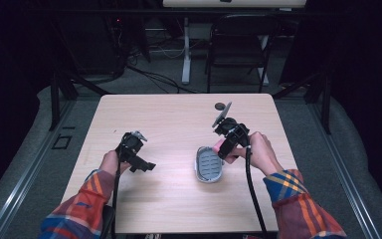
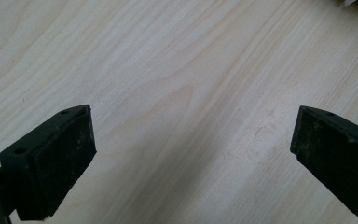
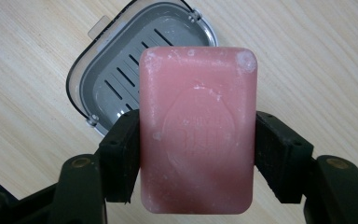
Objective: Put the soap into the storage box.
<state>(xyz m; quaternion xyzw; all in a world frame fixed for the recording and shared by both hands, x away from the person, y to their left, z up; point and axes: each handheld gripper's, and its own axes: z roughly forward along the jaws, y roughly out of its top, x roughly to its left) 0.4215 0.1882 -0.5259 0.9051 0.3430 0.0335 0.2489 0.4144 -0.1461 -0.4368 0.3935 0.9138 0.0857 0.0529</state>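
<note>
A pink bar of soap (image 3: 196,128) is clamped between the two black jaws of my right gripper (image 3: 196,156). Below it lies a grey soap dish (image 3: 121,74) with a slotted insert, part of it hidden behind the bar. From above, the soap dish (image 1: 208,165) rests on the table right of centre, and the right gripper (image 1: 225,148) hovers at its upper right edge with the soap (image 1: 220,146) just showing. My left gripper (image 1: 140,162) is held over bare wood at the left, open, with nothing between its jaws (image 2: 191,158).
The light wooden table (image 1: 179,119) has a small dark round hole (image 1: 220,105) near its far edge. Beyond the table stand a black folding chair (image 1: 238,42) and a white desk leg (image 1: 186,50), with cables on the floor.
</note>
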